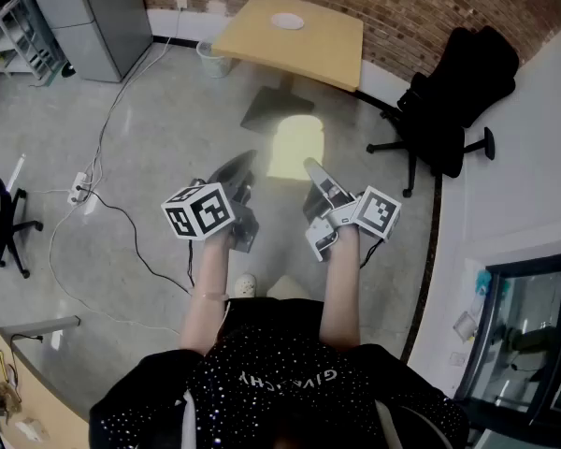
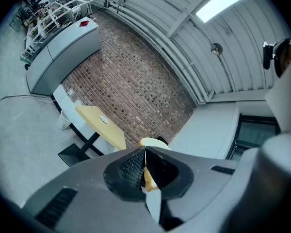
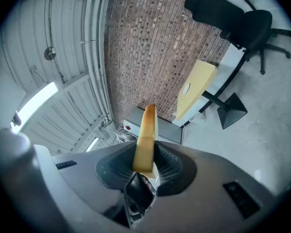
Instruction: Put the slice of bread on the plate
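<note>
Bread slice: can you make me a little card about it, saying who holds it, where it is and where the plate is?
thing: slice of bread
held by: left gripper and right gripper, each shut on one side of it
where: up in the air above the floor
plate: white plate on the yellow table, farther ahead
bread on plate: not yet
also near: black office chair to the right of the table
</note>
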`<action>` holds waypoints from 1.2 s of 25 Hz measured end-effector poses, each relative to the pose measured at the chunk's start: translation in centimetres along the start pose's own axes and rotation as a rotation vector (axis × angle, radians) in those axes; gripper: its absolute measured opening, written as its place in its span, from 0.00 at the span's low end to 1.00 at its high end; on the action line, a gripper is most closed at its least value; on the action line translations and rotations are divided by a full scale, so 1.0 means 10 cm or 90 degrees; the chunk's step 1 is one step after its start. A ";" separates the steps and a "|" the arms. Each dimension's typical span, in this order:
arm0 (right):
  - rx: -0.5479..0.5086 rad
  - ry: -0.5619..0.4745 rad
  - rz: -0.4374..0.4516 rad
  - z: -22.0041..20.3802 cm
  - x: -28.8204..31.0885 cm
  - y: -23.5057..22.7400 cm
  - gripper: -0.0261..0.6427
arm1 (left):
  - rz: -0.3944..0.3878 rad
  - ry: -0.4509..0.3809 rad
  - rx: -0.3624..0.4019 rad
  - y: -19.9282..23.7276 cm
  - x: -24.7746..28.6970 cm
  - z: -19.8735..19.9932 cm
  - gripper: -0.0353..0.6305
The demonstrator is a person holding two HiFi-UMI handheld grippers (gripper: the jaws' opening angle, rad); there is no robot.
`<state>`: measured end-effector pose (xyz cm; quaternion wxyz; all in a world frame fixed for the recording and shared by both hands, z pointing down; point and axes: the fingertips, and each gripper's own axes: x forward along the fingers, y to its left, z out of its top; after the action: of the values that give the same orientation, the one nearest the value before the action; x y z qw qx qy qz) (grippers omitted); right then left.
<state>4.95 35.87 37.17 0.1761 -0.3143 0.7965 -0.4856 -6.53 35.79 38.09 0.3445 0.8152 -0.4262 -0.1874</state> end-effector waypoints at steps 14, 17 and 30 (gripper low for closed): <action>-0.012 0.037 -0.067 -0.04 0.23 -0.27 0.19 | 0.025 0.004 -0.014 0.27 0.20 0.03 0.07; 0.011 0.037 -0.055 0.15 0.33 -0.40 0.19 | 0.029 0.003 -0.010 0.35 0.45 0.07 0.07; -0.002 0.064 -0.044 1.42 1.04 -0.96 0.19 | 0.049 -0.013 0.001 0.68 1.88 0.41 0.07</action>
<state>8.71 16.29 39.26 0.1183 -0.3172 0.7935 -0.5057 -2.21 15.96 39.93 0.3461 0.7968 -0.4607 -0.1819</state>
